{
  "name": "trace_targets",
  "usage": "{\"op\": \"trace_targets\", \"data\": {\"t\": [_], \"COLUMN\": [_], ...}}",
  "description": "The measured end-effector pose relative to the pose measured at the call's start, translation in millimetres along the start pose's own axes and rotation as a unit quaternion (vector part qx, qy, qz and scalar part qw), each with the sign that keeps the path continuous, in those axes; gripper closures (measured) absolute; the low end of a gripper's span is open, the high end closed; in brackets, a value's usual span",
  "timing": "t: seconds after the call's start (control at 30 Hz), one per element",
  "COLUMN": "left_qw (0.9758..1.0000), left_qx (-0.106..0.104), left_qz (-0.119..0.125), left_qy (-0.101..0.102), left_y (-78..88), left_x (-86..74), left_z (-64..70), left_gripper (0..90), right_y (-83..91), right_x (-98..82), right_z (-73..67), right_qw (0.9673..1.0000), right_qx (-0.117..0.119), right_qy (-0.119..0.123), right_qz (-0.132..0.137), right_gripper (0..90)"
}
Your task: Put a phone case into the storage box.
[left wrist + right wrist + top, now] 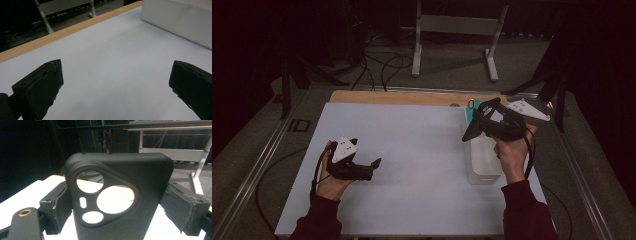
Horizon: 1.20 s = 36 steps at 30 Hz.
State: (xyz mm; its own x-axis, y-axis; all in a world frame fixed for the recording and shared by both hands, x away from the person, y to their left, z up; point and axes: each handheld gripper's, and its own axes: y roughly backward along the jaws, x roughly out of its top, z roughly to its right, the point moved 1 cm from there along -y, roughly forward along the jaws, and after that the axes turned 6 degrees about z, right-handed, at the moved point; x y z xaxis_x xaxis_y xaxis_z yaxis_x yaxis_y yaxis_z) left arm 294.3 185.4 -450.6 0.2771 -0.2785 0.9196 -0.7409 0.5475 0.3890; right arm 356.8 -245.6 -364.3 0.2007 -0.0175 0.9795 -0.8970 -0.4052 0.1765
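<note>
We hold the right gripper (482, 120) raised over the right part of the table, and its jaws are clamped on a matte black phone case with a rounded-triangle camera cutout (117, 195). In the right gripper view the case stands upright between the two padded jaws, one pressing each side edge, and through its three round holes and one small slot we see the pale tabletop and wooden edge behind it. In the high view the case (476, 126) shows as a dark slab tilted down toward the left, above the far end of a long white rectangular box (484, 165) that lies on the table just under the right hand (512, 150). At the far end of that box sits something teal with an orange-rimmed part (471, 106); we cannot tell what it is.

Our left gripper (374, 165) is low over the near left part of the large white sheet covering the table (412, 150), well apart from the box. Its jaws stand wide apart with nothing between them: the left gripper view shows bare white surface between the two black pads (40, 85), the light wooden table edge (75, 27) beyond, and the white box's side (180, 22) at the upper right. The left hand (329, 182) holds it roughly level, pointing toward the right.
</note>
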Motion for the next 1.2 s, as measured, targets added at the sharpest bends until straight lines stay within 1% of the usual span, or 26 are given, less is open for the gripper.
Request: {"op": "trace_targets", "data": {"t": [0.13,0.17,0.2,0.23,0.27,0.3,0.47,0.5,0.53,0.7,0.93,1.03,1.13,1.2], "left_qw": [0.9999,0.9998,0.9998,0.9998,0.9998,0.9996,0.9994,0.9992,0.9992,0.9988,0.9983,0.9979,0.9975,0.9972], "left_qx": [0.01,0.018,0.022,0.022,0.022,0.027,0.034,0.039,0.04,0.048,0.055,0.058,0.064,0.067], "left_qz": [0.003,0.001,0.0,0.0,0.0,0.0,0.001,0.003,0.003,0.003,0.01,0.018,0.018,0.018], "left_qy": [0.004,0.002,0.001,0.001,0.001,0.003,0.006,0.007,0.008,0.012,0.018,0.022,0.025,0.026], "left_y": [3.3,5.0,5.7,5.7,6.4,8.2,11.2,14.7,16.2,21.5,27.2,29.4,30.8,31.5], "left_x": [-3.3,-5.6,-6.8,-6.8,-8.0,-10.5,-14.4,-17.2,-18.2,-23.6,-33.2,-37.7,-42.3,-43.8], "left_z": [-2.5,-3.0,-3.0,-3.0,-3.3,-4.3,-6.3,-7.6,-8.3,-11.5,-15.2,-16.4,-17.4,-17.7], "left_gripper": [0.0,0.0,0.0,0.0,0.0,0.0,0.0,0.0,0.0,0.0,0.0,0.0,0.0,0.0], "right_y": [-3.2,-3.9,-4.5,-4.5,-5.7,-6.0,-8.1,-8.8,-10.8,-14.3,-21.1,-24.1,-26.6,-27.4], "right_x": [-1.1,-1.5,-1.8,-1.8,-1.9,-1.9,-2.2,-2.2,-1.8,-0.3,-1.5,-2.9,-4.3,-4.9], "right_z": [3.2,4.2,5.5,5.5,6.9,7.4,9.4,9.7,10.8,12.9,15.0,16.8,18.9,20.0], "right_qw": [0.9999,0.9999,0.9999,0.9999,0.9998,0.9997,0.9995,0.9994,0.9992,0.9986,0.9979,0.9976,0.9969,0.9968], "right_qx": [-0.013,-0.015,-0.017,-0.017,-0.022,-0.024,-0.033,-0.035,-0.041,-0.053,-0.064,-0.068,-0.077,-0.078], "right_qy": [-0.002,-0.001,0.001,0.001,-0.002,-0.002,0.001,0.001,0.002,0.004,0.004,0.005,0.002,0.001], "right_qz": [0.001,0.0,-0.001,-0.001,0.0,0.001,0.0,-0.001,-0.002,-0.002,-0.008,-0.01,-0.014,-0.014], "right_gripper": [14.7,14.7,14.7,14.7,14.7,14.7,14.7,14.7,14.8,14.7,14.7,14.7,14.7,14.7]}}
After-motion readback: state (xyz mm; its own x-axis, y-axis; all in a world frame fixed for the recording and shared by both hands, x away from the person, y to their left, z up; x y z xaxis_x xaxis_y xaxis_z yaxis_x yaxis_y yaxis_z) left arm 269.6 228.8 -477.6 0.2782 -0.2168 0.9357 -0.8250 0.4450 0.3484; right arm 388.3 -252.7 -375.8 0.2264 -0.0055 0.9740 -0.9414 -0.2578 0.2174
